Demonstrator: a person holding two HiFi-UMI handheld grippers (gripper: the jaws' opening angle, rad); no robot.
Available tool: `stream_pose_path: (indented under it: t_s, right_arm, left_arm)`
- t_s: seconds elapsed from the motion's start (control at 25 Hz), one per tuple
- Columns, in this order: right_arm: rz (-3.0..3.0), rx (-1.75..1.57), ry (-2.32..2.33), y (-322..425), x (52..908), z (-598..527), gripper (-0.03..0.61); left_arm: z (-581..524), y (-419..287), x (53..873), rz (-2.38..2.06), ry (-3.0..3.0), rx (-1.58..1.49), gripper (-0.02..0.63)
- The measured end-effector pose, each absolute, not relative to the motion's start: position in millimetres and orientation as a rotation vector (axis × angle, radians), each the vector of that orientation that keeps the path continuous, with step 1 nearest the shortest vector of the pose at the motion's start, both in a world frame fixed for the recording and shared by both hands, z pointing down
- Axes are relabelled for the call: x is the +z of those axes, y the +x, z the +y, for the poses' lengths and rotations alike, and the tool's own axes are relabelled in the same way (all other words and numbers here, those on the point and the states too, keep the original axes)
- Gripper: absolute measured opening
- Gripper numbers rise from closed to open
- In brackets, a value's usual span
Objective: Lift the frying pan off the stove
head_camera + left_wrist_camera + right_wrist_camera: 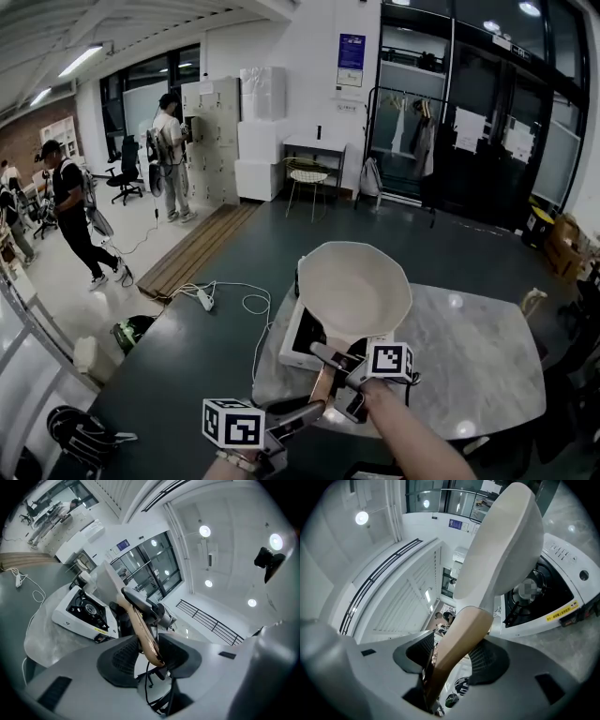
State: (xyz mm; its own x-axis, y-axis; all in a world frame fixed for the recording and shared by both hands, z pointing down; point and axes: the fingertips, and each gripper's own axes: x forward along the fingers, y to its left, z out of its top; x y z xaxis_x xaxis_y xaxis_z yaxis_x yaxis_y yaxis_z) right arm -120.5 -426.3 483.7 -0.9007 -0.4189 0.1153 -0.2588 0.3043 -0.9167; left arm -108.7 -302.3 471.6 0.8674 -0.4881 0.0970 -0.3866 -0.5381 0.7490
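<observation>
Head view, lower centre: the frying pan (354, 291) hangs tilted above the stove (296, 345), and the right forearm (417, 441) reaches up from the bottom edge.

Left gripper view: the left gripper (150, 651) pinches the end of the handle (140, 630).

Right gripper view: the right gripper (452, 656) clamps the handle nearer the bowl.

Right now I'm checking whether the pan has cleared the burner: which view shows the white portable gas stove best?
The left gripper view: the white portable gas stove shows nearly whole, black burner exposed. In the head view the cream frying pan covers most of it. The right gripper view shows one part beside the pan.
</observation>
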Motion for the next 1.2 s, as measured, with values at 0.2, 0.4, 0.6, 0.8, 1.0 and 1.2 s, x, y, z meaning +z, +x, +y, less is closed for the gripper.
stream_pose_path:
  t_s: [0.2, 0.4, 0.6, 0.8, 1.0, 1.2]
  right_arm:
    - [2.464, -1.603, -0.653, -115.7, 459.2, -432.2, 0.226]
    - [2.498, -1.564, -0.649, -113.7, 432.4, -436.4, 0.227]
    - [2.519, -1.53, -0.652, -113.6, 413.1, -437.1, 0.229]
    - [2.56, -1.467, -0.681, -106.9, 399.5, -432.4, 0.229]
    - [2.52, -1.458, -0.699, -90.2, 397.6, -427.9, 0.229]
    - [2.463, -1.447, -0.796, -64.0, 400.8, -428.9, 0.23]
  left_arm:
    - [-307.1, -103.9, 451.7, -0.618, 2.23, -0.18, 0.147]
    - [-312.6, -99.4, 430.4, -0.609, 2.263, -0.215, 0.147]
    - [-312.8, -98.5, 412.2, -0.606, 2.289, -0.244, 0.149]
    - [-307.1, -94.7, 404.2, -0.589, 2.311, -0.256, 0.149]
    - [-304.4, -80.8, 403.9, -0.532, 2.334, -0.245, 0.152]
    - [-306.0, -65.8, 405.4, -0.45, 2.335, -0.237, 0.15]
